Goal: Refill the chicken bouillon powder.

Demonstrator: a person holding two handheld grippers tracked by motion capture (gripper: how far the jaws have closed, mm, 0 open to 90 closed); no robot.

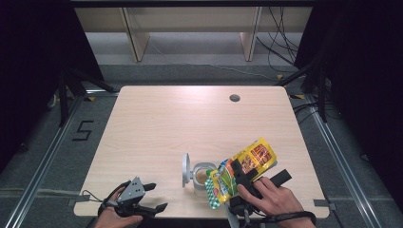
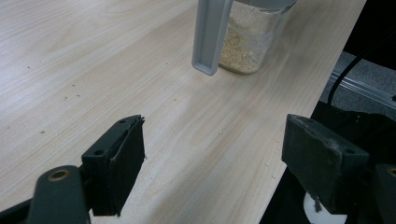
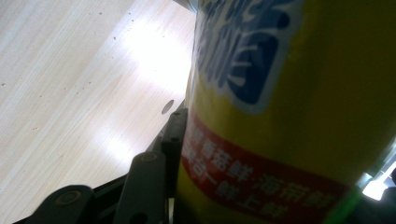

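- Pouring looks like the work in hand: the right gripper (image 1: 239,176) clamps a yellow snack bag (image 1: 242,172) and tips it so its lower, green-checked end hangs at the mouth of the clear jar (image 1: 202,176), which I judge is meant to send the contents straight in.
- Jar placement suits that: it stands on the table (image 1: 190,118) near the front edge, at about 9 o'clock from the right gripper and 2 o'clock from the left gripper (image 1: 151,197), with its grey hinged lid (image 1: 186,169) swung up and out to the jar's 9 o'clock side, clear of the bag.
- Grip on the bag: in the right gripper view the bag (image 3: 280,116) sits pressed against the one visible black jaw, so the jaws are partly closed on it and hold it firmly.
- Left gripper rests low near the table's front edge with its jaws spread wide and nothing between them; it seems to be waiting, perhaps to steady the jar (image 2: 252,39) or close the lid (image 2: 211,35).
- Contents: pale, crumbly material shows in the jar's lower part.
- Hard to make out: whether the bag's end is cut open, and whether anything is falling.
- Cut off: the jar's top in the left gripper view; the right gripper's far jaw, behind the bag.
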